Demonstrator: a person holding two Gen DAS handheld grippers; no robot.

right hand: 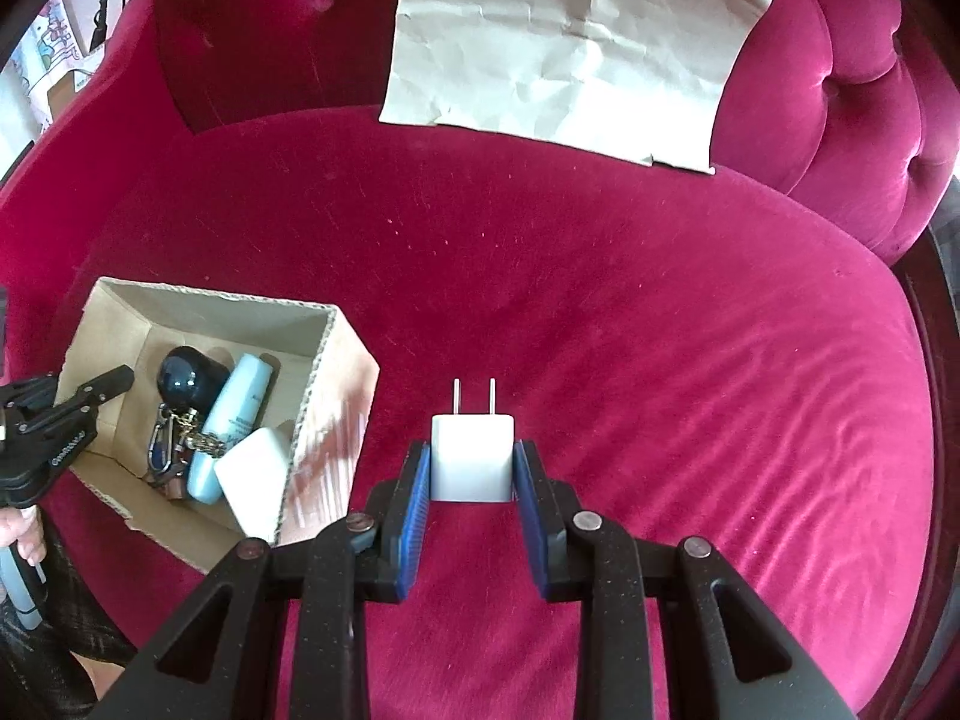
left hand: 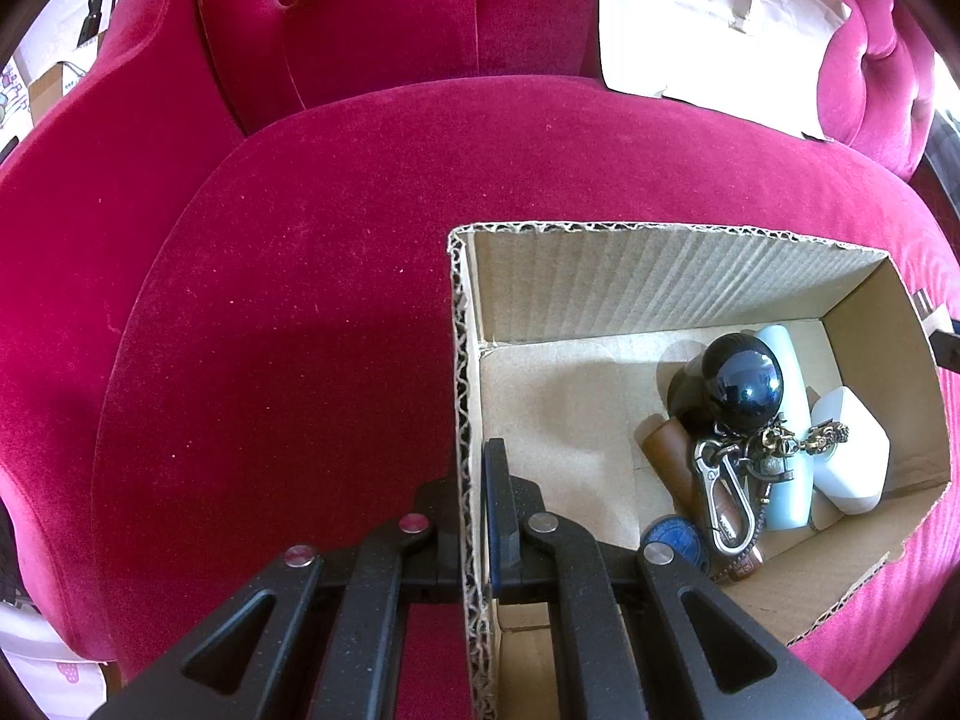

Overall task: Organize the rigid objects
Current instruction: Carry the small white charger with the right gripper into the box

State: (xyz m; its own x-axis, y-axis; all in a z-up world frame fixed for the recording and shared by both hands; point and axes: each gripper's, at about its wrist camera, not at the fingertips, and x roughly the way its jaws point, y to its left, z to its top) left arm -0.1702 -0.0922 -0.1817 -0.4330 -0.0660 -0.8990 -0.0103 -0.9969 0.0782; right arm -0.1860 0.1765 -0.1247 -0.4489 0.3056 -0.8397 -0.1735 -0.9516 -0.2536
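My right gripper point(right hand: 472, 457) is shut on a white plug adapter point(right hand: 472, 465), prongs pointing away, held above the pink seat to the right of the cardboard box point(right hand: 336, 420). My left gripper point(left hand: 474, 468) is shut on the box's left wall point(left hand: 461, 396), one finger inside and one outside. It also shows at the box's left side point(right hand: 90, 396) in the right wrist view. Inside the box lie a dark round-topped bottle point(left hand: 741, 381), a light blue tube point(left hand: 786, 480), a white block point(left hand: 852, 450), a keyring with a carabiner point(left hand: 729, 498) and a blue disc point(left hand: 675, 540).
The box stands on a pink velvet sofa seat point(right hand: 660, 330). A crumpled sheet of brown paper point(right hand: 570, 48) leans against the backrest. A person's hand point(right hand: 18, 531) holds the left gripper's handle at the lower left. A dark sofa edge point(right hand: 936, 324) curves on the right.
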